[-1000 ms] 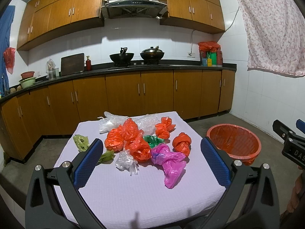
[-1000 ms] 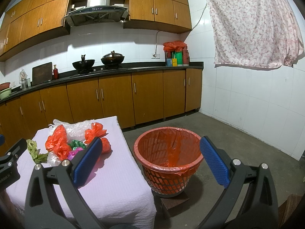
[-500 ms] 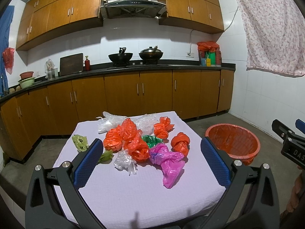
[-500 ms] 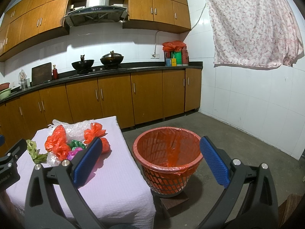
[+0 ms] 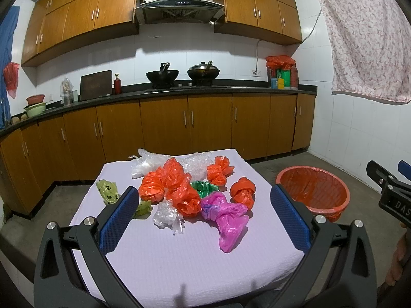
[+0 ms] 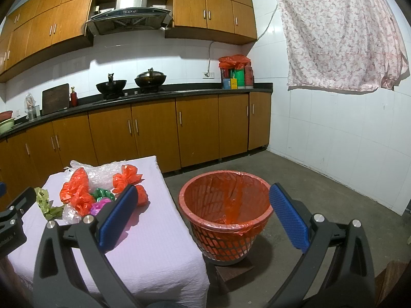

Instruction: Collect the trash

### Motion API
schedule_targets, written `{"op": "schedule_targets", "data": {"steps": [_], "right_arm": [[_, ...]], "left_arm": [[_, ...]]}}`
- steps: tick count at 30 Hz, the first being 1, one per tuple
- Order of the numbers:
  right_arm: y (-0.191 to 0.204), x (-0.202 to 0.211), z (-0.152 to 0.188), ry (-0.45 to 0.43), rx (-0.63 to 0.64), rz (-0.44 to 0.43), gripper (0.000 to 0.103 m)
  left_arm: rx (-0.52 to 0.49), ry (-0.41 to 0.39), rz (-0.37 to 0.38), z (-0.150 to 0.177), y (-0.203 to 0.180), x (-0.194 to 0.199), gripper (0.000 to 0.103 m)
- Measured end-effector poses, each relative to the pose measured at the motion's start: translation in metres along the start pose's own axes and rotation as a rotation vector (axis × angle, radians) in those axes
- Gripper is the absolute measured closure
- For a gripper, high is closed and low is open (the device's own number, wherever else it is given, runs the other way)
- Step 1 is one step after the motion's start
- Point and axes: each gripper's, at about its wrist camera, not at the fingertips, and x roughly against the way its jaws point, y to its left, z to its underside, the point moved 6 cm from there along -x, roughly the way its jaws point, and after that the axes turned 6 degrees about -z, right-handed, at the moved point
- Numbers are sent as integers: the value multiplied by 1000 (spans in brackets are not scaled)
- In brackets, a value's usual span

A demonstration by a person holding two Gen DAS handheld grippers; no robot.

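Several knotted plastic bags lie in a heap on a table with a lilac cloth (image 5: pixel 179 264): orange ones (image 5: pixel 169 182), a pink one (image 5: pixel 227 218), a green one (image 5: pixel 204 186), clear ones (image 5: pixel 165 215) and a yellow-green one (image 5: pixel 108 191). My left gripper (image 5: pixel 204 218) hangs open above the table's near part, nothing between its blue pads. An orange-lined basket (image 6: pixel 226 213) stands on the floor right of the table. My right gripper (image 6: pixel 203 218) is open in front of the basket, empty. The bag heap (image 6: pixel 82 195) lies left of it.
Wooden cabinets and a black counter (image 5: pixel 205 89) with two woks run along the back wall. A flowered cloth (image 6: pixel 339 33) hangs on the right wall. The basket rests on a dark block (image 6: pixel 233 269). Bare concrete floor (image 6: pixel 321 192) lies to the right of the basket.
Both views have shifted only slightly; the left gripper has drifted a little. The bags and the basket have not moved, and both grippers stay open.
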Motion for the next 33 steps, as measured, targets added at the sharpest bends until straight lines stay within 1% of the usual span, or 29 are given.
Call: {"op": "schedule_targets", "data": {"steps": [8,13,14,18,20,22,24,26,29,31,33], "right_arm": [[-2,-1,0,2,0,-2,4],[-6,-3,7,20,-6,-21,4],[-7,-8,2,27,-11,-25,4],[-4,-28,5,79,-55,-66,4],[-1,-40,7,107,-70,-89,4],[7,-53,9,126,-57,-108,4],[22,-65,13,139,-31,-129,8],[38,-83,18,170,-3,-155,19],[61,-110,25,226,-3,-204,32],[73,-128,29,256,-16,-218,36],[85,-149,32,289,-27,-233,36]], "left_arm": [[1,2,-1,0,-2,1,2],[1,12,-17,12,-6,-8,2],[4,18,-26,13,-3,-10,2],[34,54,-80,20,19,-22,2],[53,76,-117,24,36,-29,2],[73,97,-157,27,58,-38,2],[89,118,-203,33,77,-47,2],[105,139,-246,39,95,-55,2],[121,173,-295,44,122,-72,2],[127,193,-318,46,137,-83,2],[127,212,-339,46,149,-97,2]]}}
